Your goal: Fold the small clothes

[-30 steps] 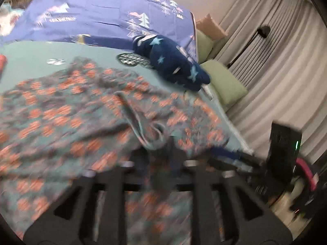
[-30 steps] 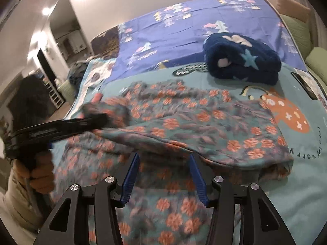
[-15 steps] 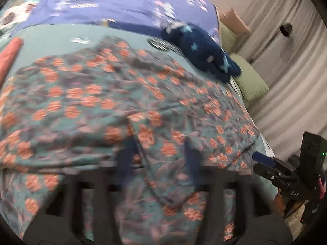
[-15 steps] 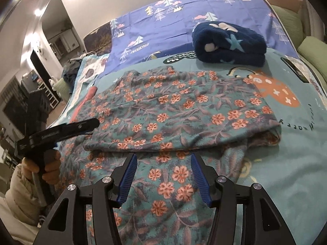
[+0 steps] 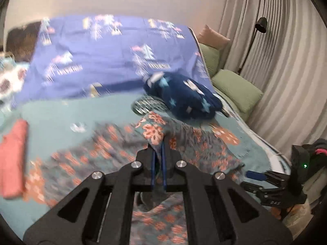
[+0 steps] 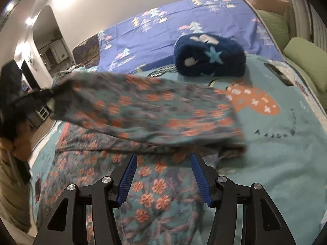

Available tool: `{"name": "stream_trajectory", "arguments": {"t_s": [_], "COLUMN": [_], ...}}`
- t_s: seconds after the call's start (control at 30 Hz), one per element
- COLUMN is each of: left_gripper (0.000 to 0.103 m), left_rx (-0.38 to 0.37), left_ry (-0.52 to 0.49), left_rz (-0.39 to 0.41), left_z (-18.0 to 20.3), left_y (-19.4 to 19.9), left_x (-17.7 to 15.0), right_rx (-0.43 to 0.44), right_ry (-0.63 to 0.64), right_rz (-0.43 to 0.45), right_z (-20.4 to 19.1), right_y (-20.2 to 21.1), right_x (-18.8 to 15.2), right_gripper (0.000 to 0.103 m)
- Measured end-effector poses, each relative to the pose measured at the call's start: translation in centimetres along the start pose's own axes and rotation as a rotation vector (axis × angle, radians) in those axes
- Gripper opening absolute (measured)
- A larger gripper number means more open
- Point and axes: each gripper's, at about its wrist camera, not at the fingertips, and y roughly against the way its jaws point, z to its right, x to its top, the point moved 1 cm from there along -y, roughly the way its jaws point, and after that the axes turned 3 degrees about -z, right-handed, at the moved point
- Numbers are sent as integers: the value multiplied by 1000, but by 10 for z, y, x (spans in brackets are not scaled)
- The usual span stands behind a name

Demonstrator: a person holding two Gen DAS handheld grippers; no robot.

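floral garment (image 6: 147, 110) lifted, apparently lengthwise left-right

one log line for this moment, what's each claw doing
step: fold floral garment | left claw: shut on garment edge, lifted | right claw: open, over lower part | place: bed

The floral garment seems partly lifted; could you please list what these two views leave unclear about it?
- Left wrist view: how much floral garment the left gripper has pinched; its jaws hide the fold.
- Right wrist view: the raised layer is motion-blurred, so its edges and shape are unreadable.
- Right wrist view: the garment's near end is cut off behind the right gripper.
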Motion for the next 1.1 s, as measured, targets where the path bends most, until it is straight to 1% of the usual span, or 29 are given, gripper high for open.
{"name": "stream_trajectory", "arguments": {"t_s": [0.1,0.2,0.23,0.33,0.43,0.5,0.57,0.6,0.63,0.67,0.73,0.8,0.83,0.93,1.0,1.03,1.07,1.1], "left_gripper": [6,6,6,6,6,6,6,6,6,6,6,6,6,7,9,20,27,38], "left_rx": [53,95,102,100,102,98,91,85,82,85,108,139,145,143,151,172,215,249], "left_ry": [1,37,58,113,134,139,146,153,162,173,173,190,204,250,265,269,270,272], "left_rz": [9,2,-4,-33,-52,-53,-50,-53,-62,-66,-73,-94,-106,-162,-185,-190,-187,-177], "left_z": [-17,-42,-52,-72,-81,-84,-85,-86,-89,-92,-101,-116,-123,-142,-147,-149,-152,-152], "left_y": [6,9,8,5,3,5,8,9,10,11,11,8,5,-9,-13,-14,-13,-10], "left_x": [7,6,4,-4,-11,-12,-13,-15,-19,-24,-33,-46,-51,-70,-79,-82,-82,-83], "right_rx": [-82,-165,-177,-184,-216,-241,-289,-323,-336,-318,-184,-66,-40,-43,-15,-12,-25,-43], "right_ry": [8,-6,-18,-59,-68,-94,-156,-196,-224,-250,-254,-214,-184,-107,-92,-95,-101,-111], "right_rz": [-10,-49,-61,-96,-102,-83,-48,-38,-39,-48,-78,-104,-107,-92,-77,-68,-63,-59], "right_z": [2,9,12,19,18,20,28,34,39,44,45,41,37,27,23,23,24,25], "right_y": [-4,-16,-20,-32,-41,-41,-36,-34,-32,-31,-29,-26,-23,-16,-11,-9,-8,-7], "right_x": [0,-2,-2,-2,0,1,2,2,0,-2,-7,-11,-12,-10,-7,-4,0,5], "right_gripper": [58,58,58,58,58,58,58,58,58,58,58,58,58,58,58,58,58,58]}}
